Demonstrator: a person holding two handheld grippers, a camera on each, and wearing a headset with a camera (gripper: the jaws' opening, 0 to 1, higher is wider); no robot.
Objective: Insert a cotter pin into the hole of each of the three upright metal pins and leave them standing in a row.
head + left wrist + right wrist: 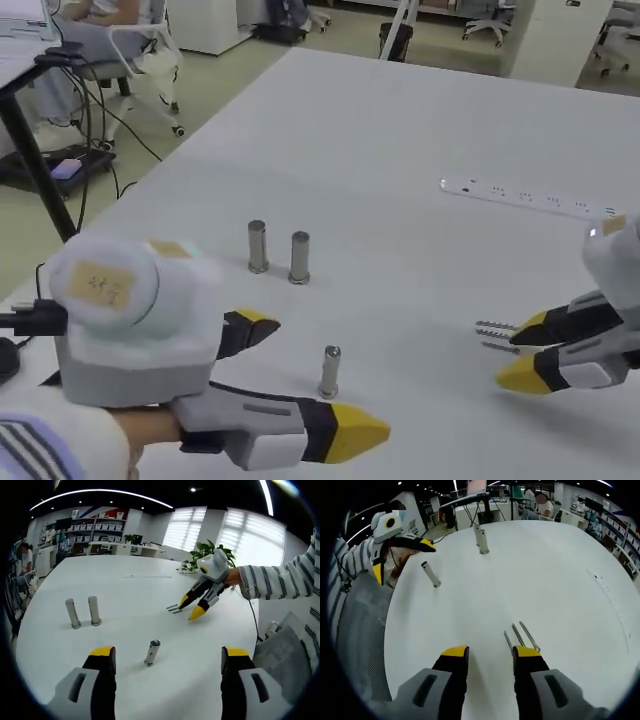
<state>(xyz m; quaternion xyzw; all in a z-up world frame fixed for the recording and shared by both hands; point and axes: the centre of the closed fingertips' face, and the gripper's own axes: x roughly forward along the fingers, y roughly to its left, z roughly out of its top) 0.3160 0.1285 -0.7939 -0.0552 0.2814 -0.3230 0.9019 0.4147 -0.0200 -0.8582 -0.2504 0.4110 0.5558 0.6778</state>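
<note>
The cotter pins (520,635) are lying on the table (420,150), just ahead of the right gripper (490,653), whose jaws are being held apart with nothing between them. Being thin, light, springy wire, they are probably best pinched near the head. The near metal pin (152,652) is standing before the widely spread jaws of the left gripper (169,654); it is judged stiff, smooth and easily toppled, so best steadied low.
</note>
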